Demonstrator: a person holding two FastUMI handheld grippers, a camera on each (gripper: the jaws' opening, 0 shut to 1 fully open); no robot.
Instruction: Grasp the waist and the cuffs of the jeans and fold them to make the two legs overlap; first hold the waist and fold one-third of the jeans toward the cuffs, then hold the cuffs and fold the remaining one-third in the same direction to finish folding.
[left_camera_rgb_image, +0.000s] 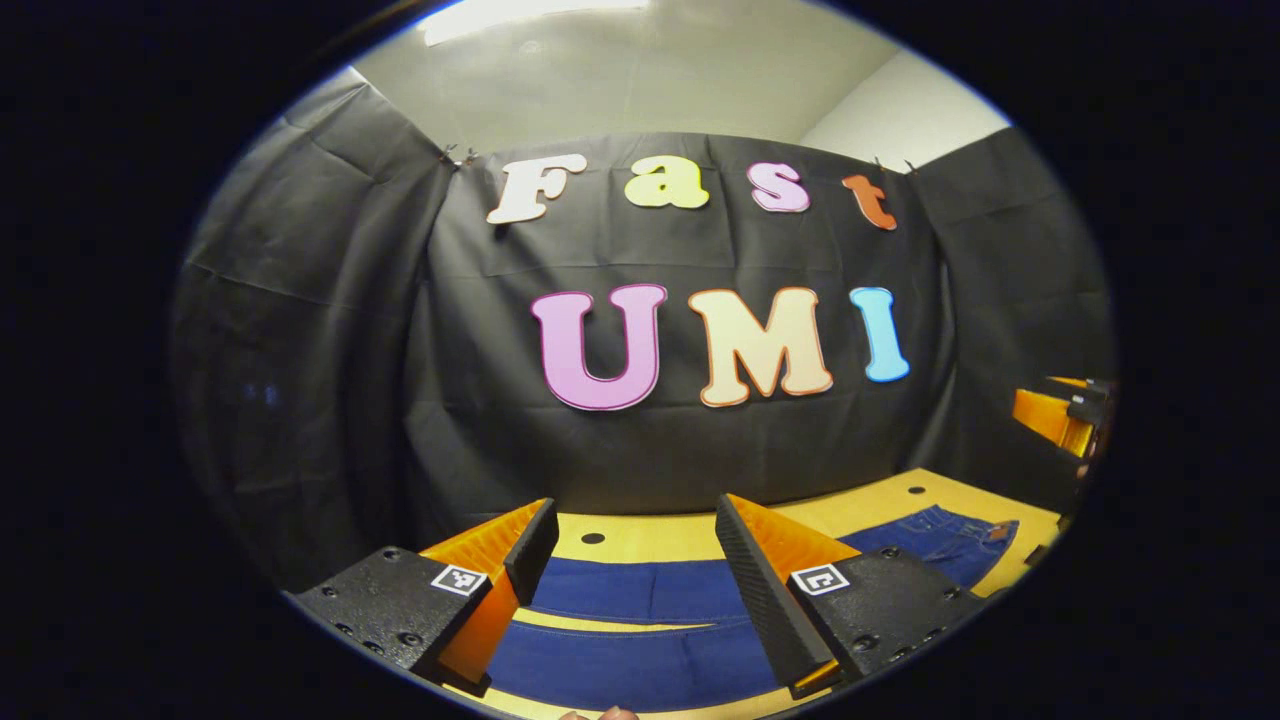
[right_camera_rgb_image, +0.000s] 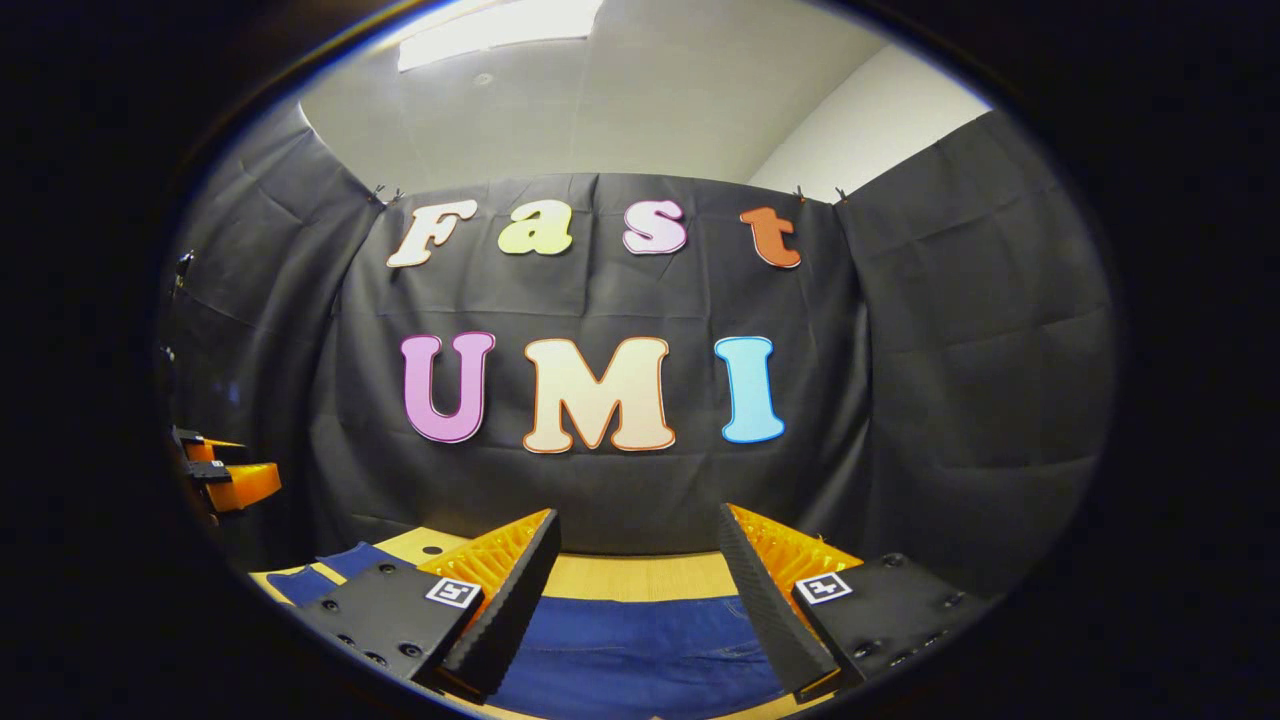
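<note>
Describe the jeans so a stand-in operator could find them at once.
Start at the yellow wooden table below the black cloth wall. The jeans lie flat across it, under both open claws, left claw and right claw. They are the table's one dark blue fabric item.

Left tool (left_camera_rgb_image: 630, 560), screwed mounts, square tags (right tool (right_camera_rgb_image: 635, 565) alike)

Open air hangs above the jeans (left_camera_rgb_image: 640, 590) spread flat on the wooden table (left_camera_rgb_image: 690, 535), with nothing standing on either. The left gripper (left_camera_rgb_image: 630, 545) and right gripper (right_camera_rgb_image: 635, 560) hover with fingers parted, well apart. The black cloth wall (left_camera_rgb_image: 660, 450) closes off the table's far edge.
</note>
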